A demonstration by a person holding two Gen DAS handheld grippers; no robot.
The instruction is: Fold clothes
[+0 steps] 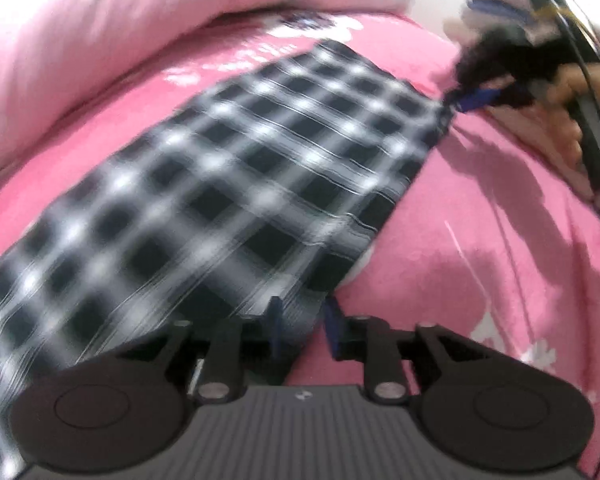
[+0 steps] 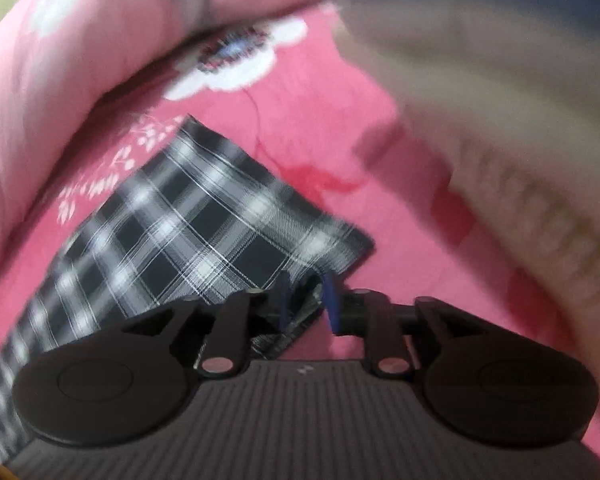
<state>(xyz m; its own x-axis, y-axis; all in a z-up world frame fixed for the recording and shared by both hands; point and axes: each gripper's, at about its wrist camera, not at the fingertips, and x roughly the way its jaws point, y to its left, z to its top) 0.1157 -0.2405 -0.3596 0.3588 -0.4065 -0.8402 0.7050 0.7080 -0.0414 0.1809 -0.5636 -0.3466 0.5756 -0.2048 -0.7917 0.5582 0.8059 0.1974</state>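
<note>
Nearest in the left wrist view, the left claw (image 1: 303, 326) stands narrowly parted over the near corner of the folded plaid cloth (image 1: 236, 184); cloth shows in the gap between the blue fingers (image 1: 332, 322), but the blur hides whether the pads press on it. From that corner the plaid cloth runs away as a long flat band on the pink bedsheet (image 1: 480, 248), its right edge straight; only this view shows its whole length. At the cloth's far right corner sits the right claw (image 1: 476, 98), small and dark, with a hand (image 1: 572, 96) behind it gripping the handle; its jaws cannot be read here. Beyond the cloth a pale pink quilt (image 1: 100, 40) is bunched up.

In the right wrist view the right claw (image 2: 307, 300) is likewise narrowly parted, a fold of the plaid cloth (image 2: 188, 216) lying in the gap between its fingers (image 2: 330, 300); whether it is pinched cannot be told. The cloth spreads away to the left of the claw, one corner pointing far up the bedsheet (image 2: 300, 120). Only this view shows the white flower print (image 2: 244, 60) beyond the cloth, and a large blurred beige shape (image 2: 500, 100) to its right, too smeared to name. No container appears in either view.
</note>
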